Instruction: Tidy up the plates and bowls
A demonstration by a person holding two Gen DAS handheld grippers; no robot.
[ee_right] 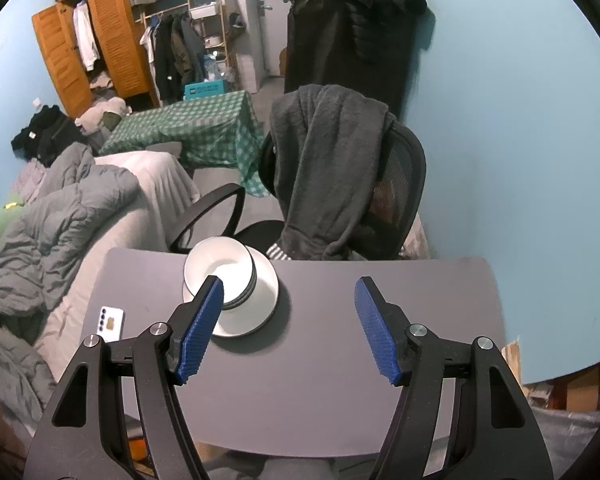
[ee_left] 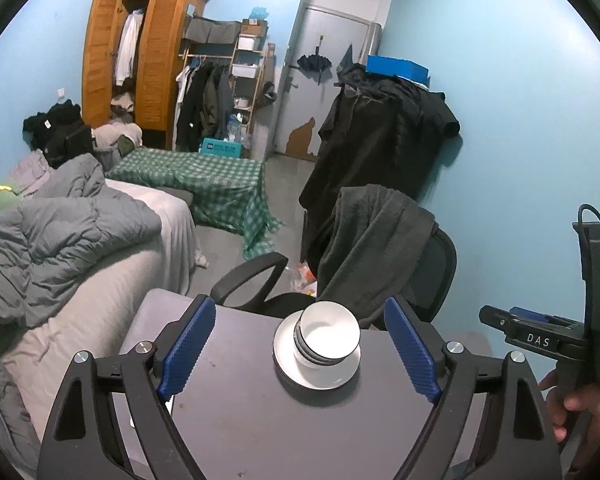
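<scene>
My left claw point(ee_left: 300, 350) stands spread wide with nothing between its blue pads, the nested white bowls point(ee_left: 327, 334) resting on the stacked white plates point(ee_left: 317, 362) just beyond it, at the far edge of the grey surface point(ee_left: 300, 420). My right claw point(ee_right: 289, 328) is also parted and empty, the stack to its left. A phone point(ee_right: 112, 322) lies near the surface's left edge
</scene>
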